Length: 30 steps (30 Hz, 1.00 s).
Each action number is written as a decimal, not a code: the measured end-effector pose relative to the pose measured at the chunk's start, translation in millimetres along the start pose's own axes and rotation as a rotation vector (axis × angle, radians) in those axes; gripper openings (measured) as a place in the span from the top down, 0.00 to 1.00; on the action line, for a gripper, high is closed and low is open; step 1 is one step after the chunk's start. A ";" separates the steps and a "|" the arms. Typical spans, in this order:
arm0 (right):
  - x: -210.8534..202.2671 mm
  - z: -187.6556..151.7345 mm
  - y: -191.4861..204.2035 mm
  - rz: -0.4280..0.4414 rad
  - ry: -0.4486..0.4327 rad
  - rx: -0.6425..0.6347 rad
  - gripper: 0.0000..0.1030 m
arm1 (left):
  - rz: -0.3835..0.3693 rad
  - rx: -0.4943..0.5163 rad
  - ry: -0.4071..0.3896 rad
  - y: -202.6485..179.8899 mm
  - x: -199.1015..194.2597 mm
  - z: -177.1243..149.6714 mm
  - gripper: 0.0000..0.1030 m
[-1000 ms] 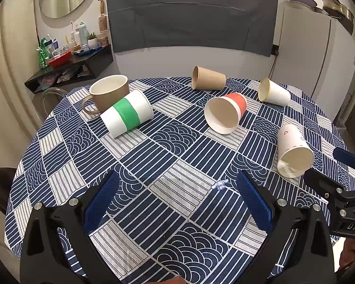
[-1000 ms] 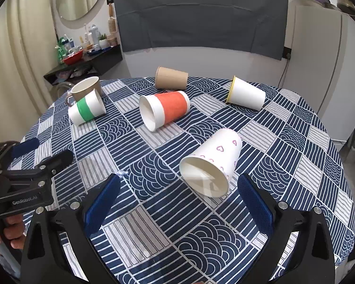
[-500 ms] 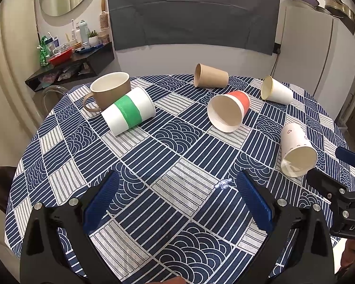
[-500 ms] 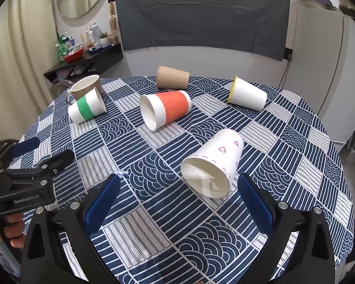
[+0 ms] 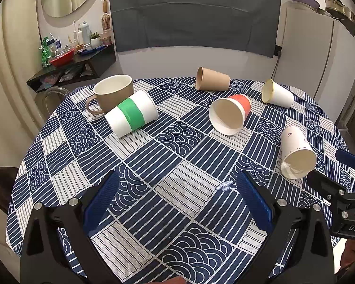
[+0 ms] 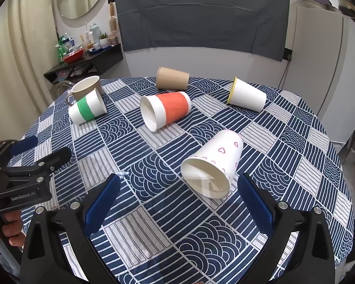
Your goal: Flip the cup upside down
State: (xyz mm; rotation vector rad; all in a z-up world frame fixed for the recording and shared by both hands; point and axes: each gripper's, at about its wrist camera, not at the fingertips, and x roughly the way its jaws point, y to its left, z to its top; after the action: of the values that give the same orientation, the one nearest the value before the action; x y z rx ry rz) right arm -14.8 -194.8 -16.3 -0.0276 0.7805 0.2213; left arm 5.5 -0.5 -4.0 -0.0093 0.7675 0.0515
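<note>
Right gripper point(image 6: 177, 196) faces the heart-print paper cup point(image 6: 214, 163), jaws wide.
The cup lies sideways near the tabletop's point(image 6: 295, 142) right edge; left gripper point(image 5: 177, 196) waits wide, empty.

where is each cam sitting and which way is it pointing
Left wrist: on the left gripper, facing across the table; right gripper at its right edge.
Right wrist: on the right gripper, aimed at the heart cup; left gripper and hand at left.
Shared: heart cup, orange cup.
</note>
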 end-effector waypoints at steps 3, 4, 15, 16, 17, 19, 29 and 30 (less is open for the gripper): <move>0.1 -0.4 -1.3 0.005 0.007 0.019 0.08 | 0.000 -0.001 0.003 -0.1 0.5 -1.0 0.06; 0.3 -0.5 -2.4 0.005 0.011 0.024 0.08 | 0.000 0.000 0.005 -0.4 0.7 -0.9 0.06; 2.3 -2.3 -7.1 -0.040 -0.016 -0.012 0.08 | -0.006 0.014 0.024 -8.5 8.0 0.3 0.06; 2.7 -2.4 -7.4 -0.040 -0.011 -0.013 0.08 | -0.009 0.018 0.026 -10.6 9.0 1.1 0.06; 2.6 -2.3 -8.3 -0.038 -0.023 -0.011 0.08 | -0.009 0.019 0.027 -12.5 10.0 2.0 0.06; 1.4 -2.8 -11.9 -0.039 -0.061 -0.008 0.08 | -0.017 0.021 0.035 -17.1 14.0 4.3 0.06; -5.3 -4.1 -34.7 -0.028 -0.067 0.019 0.08 | -0.058 0.029 0.078 -43.2 38.2 21.8 0.06; -6.8 -4.0 -37.6 -0.038 -0.066 0.017 0.08 | -0.061 0.029 0.083 -45.5 41.0 23.0 0.06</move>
State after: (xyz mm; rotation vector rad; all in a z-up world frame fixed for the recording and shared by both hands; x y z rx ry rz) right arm -14.4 -233.2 -16.5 -0.0191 0.7159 0.1785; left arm 53.2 -43.5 -16.4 -0.0069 0.8506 -0.0182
